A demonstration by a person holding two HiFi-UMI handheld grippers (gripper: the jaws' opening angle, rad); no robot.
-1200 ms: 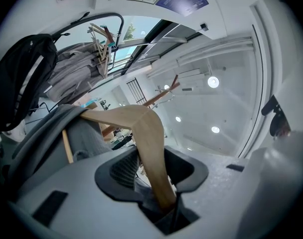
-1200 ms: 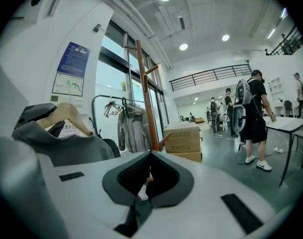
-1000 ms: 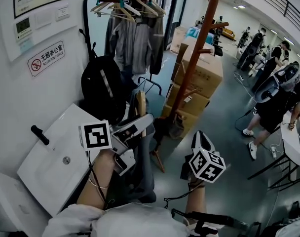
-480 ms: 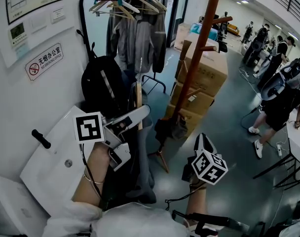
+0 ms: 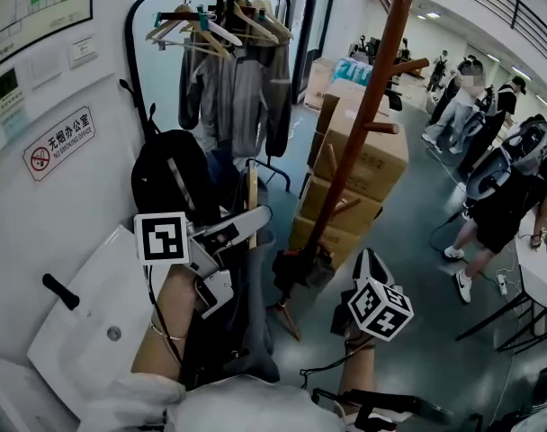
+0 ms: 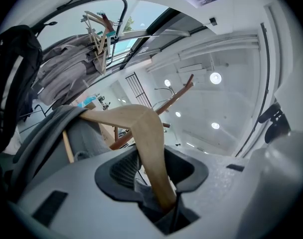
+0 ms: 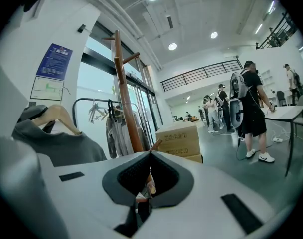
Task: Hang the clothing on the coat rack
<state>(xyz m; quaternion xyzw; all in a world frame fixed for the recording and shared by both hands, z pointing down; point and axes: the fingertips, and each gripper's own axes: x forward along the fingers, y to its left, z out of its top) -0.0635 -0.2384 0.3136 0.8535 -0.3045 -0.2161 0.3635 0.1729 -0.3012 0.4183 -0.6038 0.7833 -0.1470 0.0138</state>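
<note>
My left gripper [image 5: 254, 218] is shut on a wooden hanger [image 5: 252, 192] that carries a grey garment [image 5: 255, 318]; the garment hangs down below the jaws. In the left gripper view the hanger's arm [image 6: 144, 133] runs straight into the shut jaws of my left gripper [image 6: 159, 185], with the grey cloth [image 6: 52, 133] at the left. The brown wooden coat rack [image 5: 363, 124] stands just right of the hanger, its pegs bare. My right gripper [image 5: 367, 261] is low beside the rack's foot, shut with nothing held. From the right gripper [image 7: 149, 176] I see the rack's pole [image 7: 125, 98] ahead and the garment [image 7: 57, 143] at the left.
A black clothes rail [image 5: 224, 25] with hangers and grey tops stands behind, with a black backpack [image 5: 170, 183] on it. Stacked cardboard boxes [image 5: 363, 165] sit behind the coat rack. A white board [image 5: 85, 304] lies at the left. People [image 5: 498, 196] stand at the right.
My left gripper has shifted slightly to the left with the hanger and garment still in it. My right gripper has barely moved. The head view has tilted a little.
</note>
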